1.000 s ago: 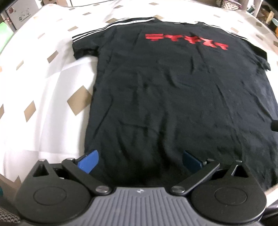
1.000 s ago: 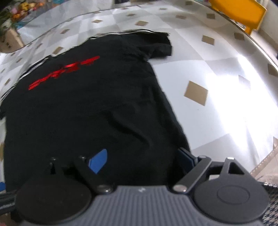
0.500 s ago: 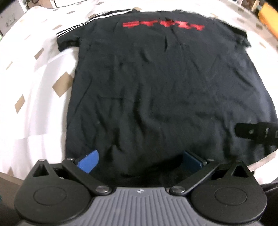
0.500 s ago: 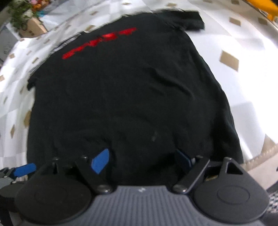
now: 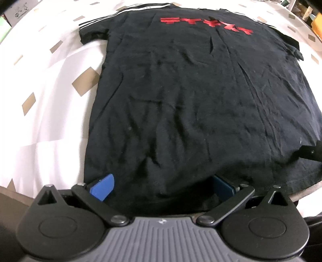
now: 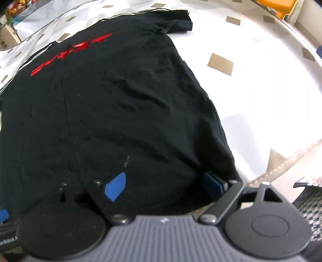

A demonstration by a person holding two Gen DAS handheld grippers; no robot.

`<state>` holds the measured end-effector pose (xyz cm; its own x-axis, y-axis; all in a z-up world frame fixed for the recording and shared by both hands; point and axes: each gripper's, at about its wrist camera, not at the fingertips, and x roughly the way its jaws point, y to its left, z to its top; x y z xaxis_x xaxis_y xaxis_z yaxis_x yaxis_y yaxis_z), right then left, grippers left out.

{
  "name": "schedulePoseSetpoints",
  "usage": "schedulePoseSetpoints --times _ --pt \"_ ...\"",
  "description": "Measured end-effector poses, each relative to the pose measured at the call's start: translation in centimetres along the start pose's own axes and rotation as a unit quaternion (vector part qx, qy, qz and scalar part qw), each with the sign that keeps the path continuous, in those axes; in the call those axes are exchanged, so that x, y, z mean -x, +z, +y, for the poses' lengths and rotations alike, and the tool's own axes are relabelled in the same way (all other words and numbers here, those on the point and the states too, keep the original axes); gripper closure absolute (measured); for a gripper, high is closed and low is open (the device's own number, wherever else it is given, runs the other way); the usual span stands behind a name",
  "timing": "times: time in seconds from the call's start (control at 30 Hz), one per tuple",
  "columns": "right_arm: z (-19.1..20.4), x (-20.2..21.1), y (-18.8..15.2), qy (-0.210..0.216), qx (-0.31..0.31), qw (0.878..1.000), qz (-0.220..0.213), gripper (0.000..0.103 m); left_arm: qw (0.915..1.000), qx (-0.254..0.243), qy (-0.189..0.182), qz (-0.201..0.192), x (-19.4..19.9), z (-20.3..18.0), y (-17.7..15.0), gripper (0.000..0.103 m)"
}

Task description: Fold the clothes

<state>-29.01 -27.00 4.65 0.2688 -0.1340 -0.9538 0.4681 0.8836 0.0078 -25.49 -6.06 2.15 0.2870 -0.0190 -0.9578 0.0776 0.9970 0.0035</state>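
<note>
A black T-shirt with a red print and white shoulder stripes lies flat, hem toward me and collar far. My left gripper stands open over the hem's left part, with its blue pads wide apart and cloth between them unpinched. My right gripper is open too, over the shirt near the hem's right corner. Part of the right gripper shows at the right edge of the left wrist view. In the right wrist view, a bit of the left gripper shows at lower left.
The shirt rests on a white cloth with tan diamonds, also seen as the cloth to the shirt's right. Its near edge drops off just right of the hem corner. An orange object sits far right.
The right gripper has moved in along the hem and now shows at the right edge of the left wrist view. Both grippers have stayed open. The shirt lies as before.
</note>
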Motion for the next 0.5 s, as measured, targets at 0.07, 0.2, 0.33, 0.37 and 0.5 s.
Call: schedulePoseSetpoints --times 0.07,0.2,0.33,0.37,0.5 --pt "0.0 0.2 0.0 0.0 0.003 1.0 -0.003 0.02 1.0 -0.001 0.002 0.0 0.0 0.0 -0.1 0.0" --pt "0.0 1.0 0.0 0.007 -0.005 1.0 -0.018 0.02 1.0 0.002 0.004 -0.001 0.0 0.1 -0.4 0.0" --pt "-0.3 1.9 0.2 0.014 -0.008 0.999 -0.034 0.02 0.9998 0.004 0.012 -0.017 0.5 0.3 -0.7 0.0" --pt "-0.3 1.9 0.4 0.018 -0.008 0.999 -0.038 0.02 0.9997 0.01 0.005 -0.021 0.6 0.5 -0.7 0.0" --pt "-0.1 1.9 1.6 0.03 -0.006 0.999 -0.038 0.02 0.9989 0.031 -0.013 -0.034 1.2 0.9 -0.1 0.0"
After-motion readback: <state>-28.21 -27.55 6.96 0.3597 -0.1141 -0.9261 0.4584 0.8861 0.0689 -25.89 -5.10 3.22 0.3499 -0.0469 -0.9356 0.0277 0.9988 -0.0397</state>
